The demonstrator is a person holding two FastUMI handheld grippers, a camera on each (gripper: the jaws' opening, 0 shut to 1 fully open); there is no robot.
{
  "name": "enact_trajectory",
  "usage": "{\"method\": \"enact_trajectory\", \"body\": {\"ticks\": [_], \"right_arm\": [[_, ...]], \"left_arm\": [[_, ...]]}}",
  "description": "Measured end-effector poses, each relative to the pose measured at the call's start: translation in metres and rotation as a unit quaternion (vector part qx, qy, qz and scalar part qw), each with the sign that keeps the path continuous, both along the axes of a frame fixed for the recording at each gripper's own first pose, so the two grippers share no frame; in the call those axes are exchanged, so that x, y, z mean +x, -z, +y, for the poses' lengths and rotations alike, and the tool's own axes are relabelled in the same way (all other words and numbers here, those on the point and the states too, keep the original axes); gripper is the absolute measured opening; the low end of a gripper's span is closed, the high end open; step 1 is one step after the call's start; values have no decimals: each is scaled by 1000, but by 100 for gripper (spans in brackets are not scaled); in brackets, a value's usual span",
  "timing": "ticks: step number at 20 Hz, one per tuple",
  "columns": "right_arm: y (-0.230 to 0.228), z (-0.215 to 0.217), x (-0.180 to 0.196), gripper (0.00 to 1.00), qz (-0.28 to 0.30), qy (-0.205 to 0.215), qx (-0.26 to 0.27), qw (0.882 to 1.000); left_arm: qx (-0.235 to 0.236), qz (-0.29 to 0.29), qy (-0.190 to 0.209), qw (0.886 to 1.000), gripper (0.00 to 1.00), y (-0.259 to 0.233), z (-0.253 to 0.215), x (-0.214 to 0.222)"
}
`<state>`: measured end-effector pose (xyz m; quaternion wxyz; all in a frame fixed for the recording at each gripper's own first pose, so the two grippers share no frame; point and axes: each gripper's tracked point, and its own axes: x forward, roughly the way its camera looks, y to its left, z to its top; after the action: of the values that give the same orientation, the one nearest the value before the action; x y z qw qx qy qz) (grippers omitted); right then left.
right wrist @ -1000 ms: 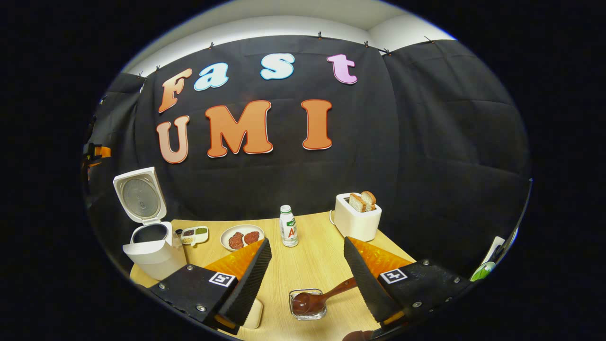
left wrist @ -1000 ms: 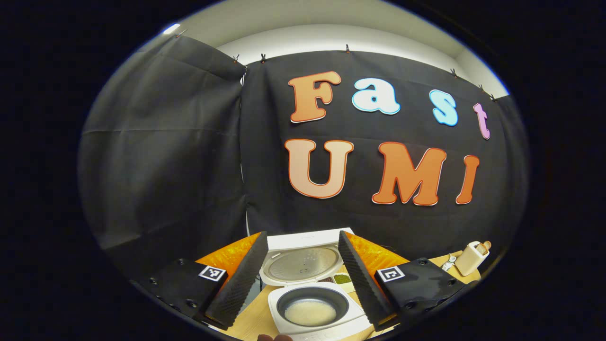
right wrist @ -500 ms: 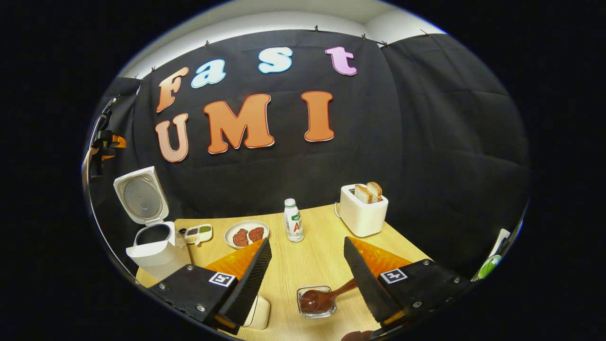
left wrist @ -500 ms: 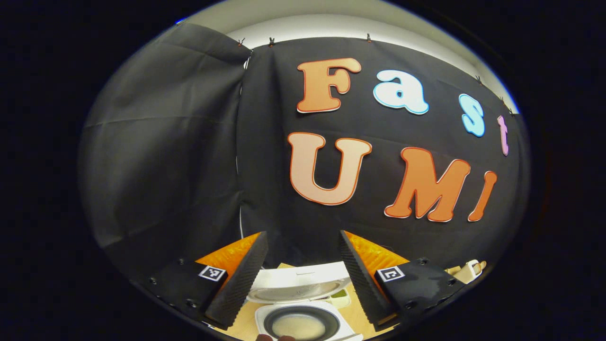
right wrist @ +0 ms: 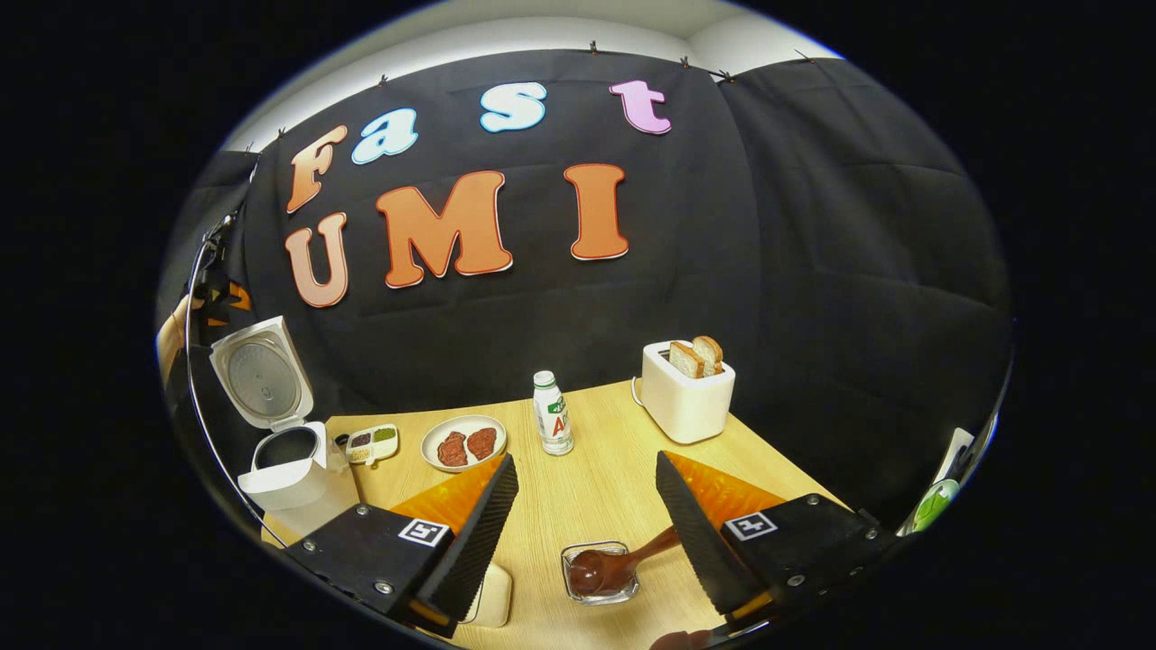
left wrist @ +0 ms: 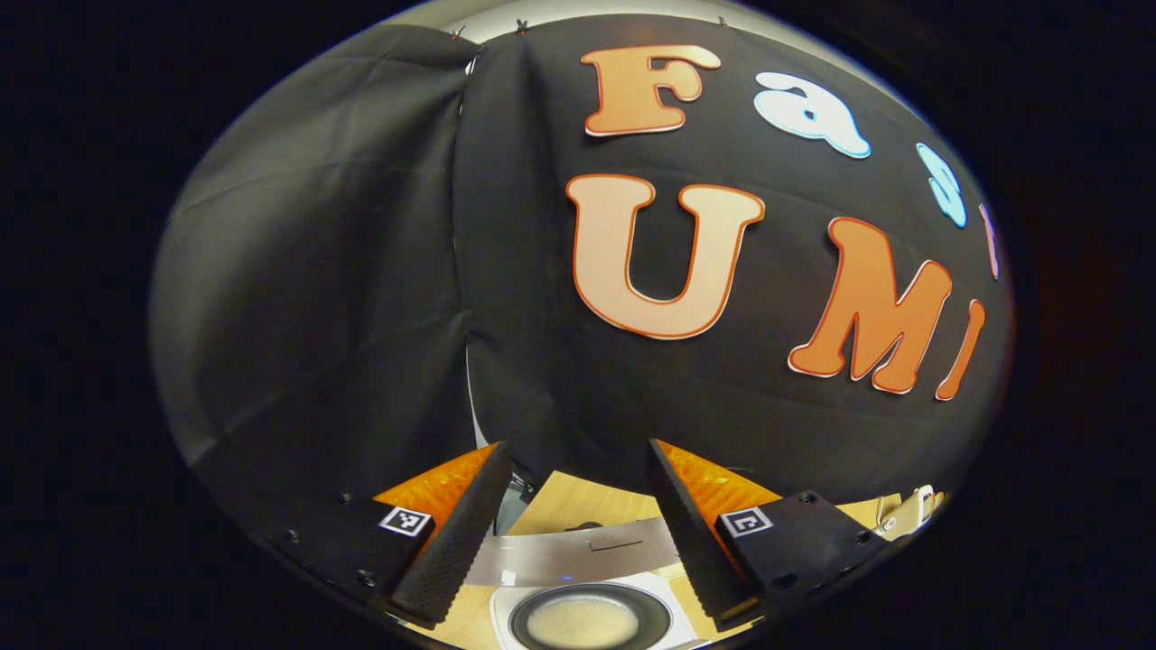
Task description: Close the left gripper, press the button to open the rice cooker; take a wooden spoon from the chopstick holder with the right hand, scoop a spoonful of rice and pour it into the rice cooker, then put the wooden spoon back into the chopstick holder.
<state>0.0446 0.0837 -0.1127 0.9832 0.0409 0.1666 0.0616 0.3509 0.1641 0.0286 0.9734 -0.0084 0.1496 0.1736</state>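
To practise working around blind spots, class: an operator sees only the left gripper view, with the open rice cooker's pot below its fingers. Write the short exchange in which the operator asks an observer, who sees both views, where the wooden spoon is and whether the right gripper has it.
Operator: I can't find the wooden spoon. Where is it?
Observer: In the right gripper view, the wooden spoon lies with its bowl in a small clear dish.
Operator: Is the right gripper holding it?
Observer: No. The right gripper is open and holds nothing.
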Motion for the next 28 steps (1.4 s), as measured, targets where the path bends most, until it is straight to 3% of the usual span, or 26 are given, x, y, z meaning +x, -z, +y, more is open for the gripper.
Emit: {"method": "enact_trajectory", "body": {"ticks": [3,6,13,20,28], "right_arm": [[1,2,-2,95,4,-2,-4,1000],[-2,6,-3,95,-2,-8,-13,1000],[-16,24,0,95,-16,-41,-3,999],[-18,38,-4,95,-20,-81,5,997],[-5,23,-10,95,-3,-89,2,996]], "left_arm": [[-11,50,3,999,100,31,0,2],[-11,37,8,999,100,28,-5,-3],[-28,41,42,998,100,55,-42,-63],[-29,67,38,997,100,140,-84,-133],[-6,90,21,996,100,213,-95,-162]]}}
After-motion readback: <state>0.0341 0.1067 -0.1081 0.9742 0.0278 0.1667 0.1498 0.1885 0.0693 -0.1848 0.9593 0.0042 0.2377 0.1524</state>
